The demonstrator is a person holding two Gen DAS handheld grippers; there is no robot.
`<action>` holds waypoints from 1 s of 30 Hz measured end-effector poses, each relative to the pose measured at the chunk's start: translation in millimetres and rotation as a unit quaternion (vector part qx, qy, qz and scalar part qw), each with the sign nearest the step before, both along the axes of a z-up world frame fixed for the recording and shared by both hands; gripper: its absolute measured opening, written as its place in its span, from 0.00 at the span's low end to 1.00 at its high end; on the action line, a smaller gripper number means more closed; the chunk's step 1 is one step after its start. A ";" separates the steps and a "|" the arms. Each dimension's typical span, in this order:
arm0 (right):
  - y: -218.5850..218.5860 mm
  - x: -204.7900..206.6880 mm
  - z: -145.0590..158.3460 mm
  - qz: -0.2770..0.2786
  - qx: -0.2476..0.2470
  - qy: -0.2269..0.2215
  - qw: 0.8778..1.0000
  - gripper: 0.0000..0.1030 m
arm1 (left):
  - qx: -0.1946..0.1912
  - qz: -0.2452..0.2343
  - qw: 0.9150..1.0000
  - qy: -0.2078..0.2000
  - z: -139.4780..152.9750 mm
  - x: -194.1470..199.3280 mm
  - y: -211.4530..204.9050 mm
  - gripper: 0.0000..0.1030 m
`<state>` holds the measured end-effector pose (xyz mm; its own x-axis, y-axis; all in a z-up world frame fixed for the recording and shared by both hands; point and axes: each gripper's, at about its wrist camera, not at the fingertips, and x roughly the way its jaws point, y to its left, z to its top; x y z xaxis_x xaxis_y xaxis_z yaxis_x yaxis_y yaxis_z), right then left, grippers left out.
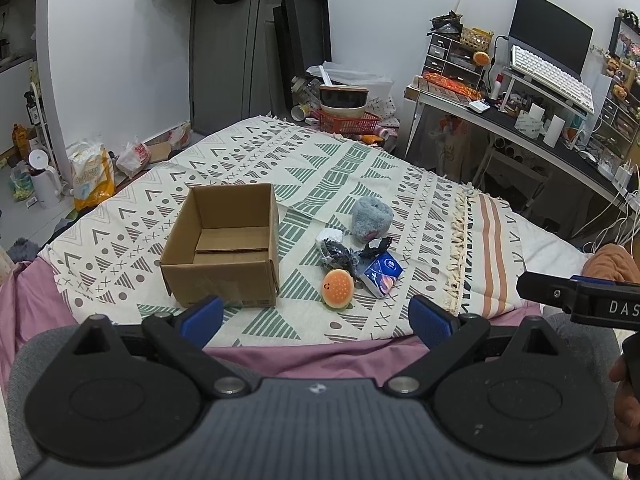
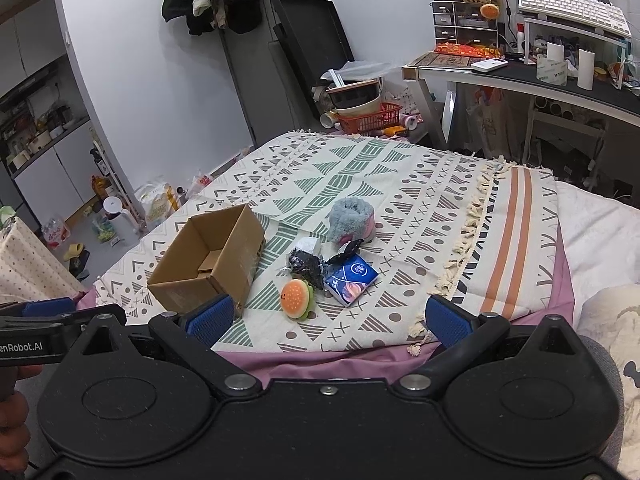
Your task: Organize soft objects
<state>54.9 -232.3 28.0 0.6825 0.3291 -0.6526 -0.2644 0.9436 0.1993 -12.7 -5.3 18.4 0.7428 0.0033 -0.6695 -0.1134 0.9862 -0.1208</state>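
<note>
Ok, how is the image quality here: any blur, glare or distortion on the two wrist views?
Left wrist view: sharp, evenly lit, strong fisheye bending at the edges; the cardboard box and burger toy read clearly under soft shadows. Right wrist view: equally sharp, no glare; dark corner vignetting, and the open right claw hides the bottom of the frame.

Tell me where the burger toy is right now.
The burger toy lies on the patterned blanket, just right of the cardboard box in both views, with the blue tissue pack to its right, nearest the grippers.
</note>
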 end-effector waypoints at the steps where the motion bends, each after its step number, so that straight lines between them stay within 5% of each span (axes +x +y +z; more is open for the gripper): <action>1: 0.1 -0.1 -0.3 0.001 -0.001 0.000 1.000 1.00 | 0.000 0.000 1.000 -0.001 0.8 -0.6 -0.7 0.95; 30: 0.2 2.1 -3.6 0.002 -0.003 -0.002 1.000 1.00 | -0.002 -0.003 1.000 0.001 -3.7 3.1 -6.5 0.95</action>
<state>57.0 -232.1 24.4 0.6840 0.3274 -0.6519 -0.2685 0.9439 0.1923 -9.5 -11.9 14.8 0.7413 -0.0039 -0.6712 -0.1076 0.9864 -0.1245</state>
